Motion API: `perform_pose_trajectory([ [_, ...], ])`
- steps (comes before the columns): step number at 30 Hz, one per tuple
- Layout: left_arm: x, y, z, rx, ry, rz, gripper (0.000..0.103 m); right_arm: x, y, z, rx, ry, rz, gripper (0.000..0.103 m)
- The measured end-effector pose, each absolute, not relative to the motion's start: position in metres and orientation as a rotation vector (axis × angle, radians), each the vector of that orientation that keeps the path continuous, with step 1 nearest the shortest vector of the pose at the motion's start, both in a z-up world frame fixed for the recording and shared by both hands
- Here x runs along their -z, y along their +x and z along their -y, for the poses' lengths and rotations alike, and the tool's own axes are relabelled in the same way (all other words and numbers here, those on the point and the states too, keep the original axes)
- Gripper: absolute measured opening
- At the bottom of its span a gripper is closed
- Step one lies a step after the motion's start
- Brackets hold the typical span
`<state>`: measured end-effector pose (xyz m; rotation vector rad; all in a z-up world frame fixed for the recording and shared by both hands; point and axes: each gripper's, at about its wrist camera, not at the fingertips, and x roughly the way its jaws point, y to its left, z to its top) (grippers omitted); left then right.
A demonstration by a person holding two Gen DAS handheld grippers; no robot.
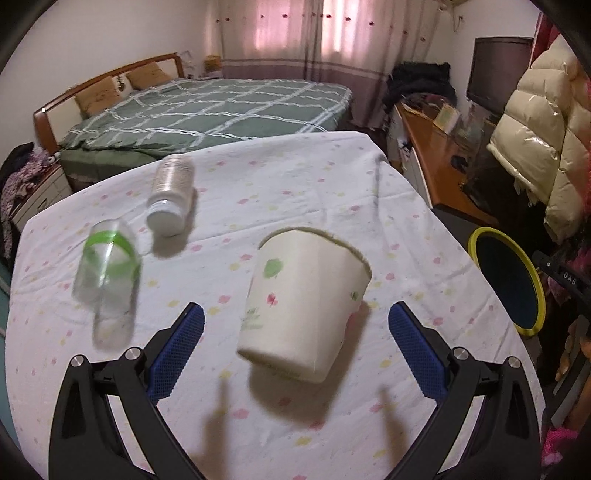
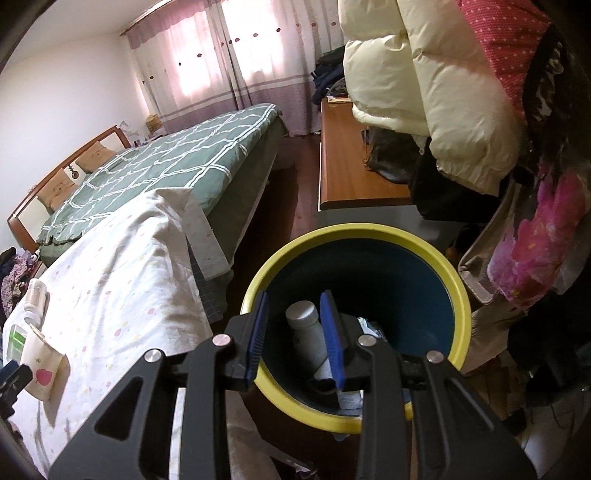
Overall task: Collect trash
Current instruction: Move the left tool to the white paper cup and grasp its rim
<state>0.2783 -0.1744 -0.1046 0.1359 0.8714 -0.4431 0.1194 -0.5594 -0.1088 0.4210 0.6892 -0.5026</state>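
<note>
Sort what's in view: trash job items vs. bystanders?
Job: paper cup, green-labelled clear bottle, white-capped jar, yellow-rimmed bin, grey-capped bottle already inside it.

Bystanders: bed, cream puffer jacket, wooden desk, curtains.

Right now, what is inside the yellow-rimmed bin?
A grey-capped white bottle lies in the bin, with some paper scraps beside it. The right gripper covers the bottom.

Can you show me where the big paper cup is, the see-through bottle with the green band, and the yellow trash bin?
White paper cup [image 1: 306, 310], left wrist view, on its side wall.
Clear plastic bottle with green band [image 1: 107, 273], left wrist view, on its body.
Yellow-rimmed blue trash bin [image 2: 458, 291], right wrist view, on its yellow rim.
</note>
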Motion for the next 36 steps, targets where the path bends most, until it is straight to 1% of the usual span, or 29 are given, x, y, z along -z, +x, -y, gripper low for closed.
perform_pose_trajectory([
  [6,0.115,0.303,0.184,0.506,0.157,-0.95,0.098,0.107,0.118,0.56,0.489,0.423,-0.689,0.028],
  [14,0.129,0.307,0.194,0.547,0.241,-0.98,0.097,0.105,0.115,0.559,0.474,0.427,-0.688,0.029],
  [15,0.13,0.307,0.194,0.546,0.242,-0.982,0.092,0.105,0.115,0.559,0.471,0.428,-0.688,0.029],
  [16,0.131,0.309,0.195,0.55,0.239,-0.989,0.083,0.105,0.115,0.559,0.469,0.428,-0.688,0.029],
  [18,0.134,0.312,0.195,0.567,0.226,-1.018,0.075,0.104,0.116,0.559,0.463,0.426,-0.69,0.029],
  [20,0.134,0.314,0.196,0.572,0.227,-1.015,0.074,0.101,0.118,0.557,0.449,0.408,-0.694,0.029],
  [22,0.131,0.312,0.198,0.574,0.243,-0.997,0.07,0.095,0.121,0.555,0.442,0.372,-0.694,0.029],
  [28,0.115,0.302,0.218,0.611,0.23,-0.962,0.068,0.078,0.117,0.554,0.416,0.284,-0.686,0.029],
  [36,0.088,0.275,0.293,0.755,0.247,-0.892,0.068,0.083,0.08,0.57,0.425,0.258,-0.7,0.029],
])
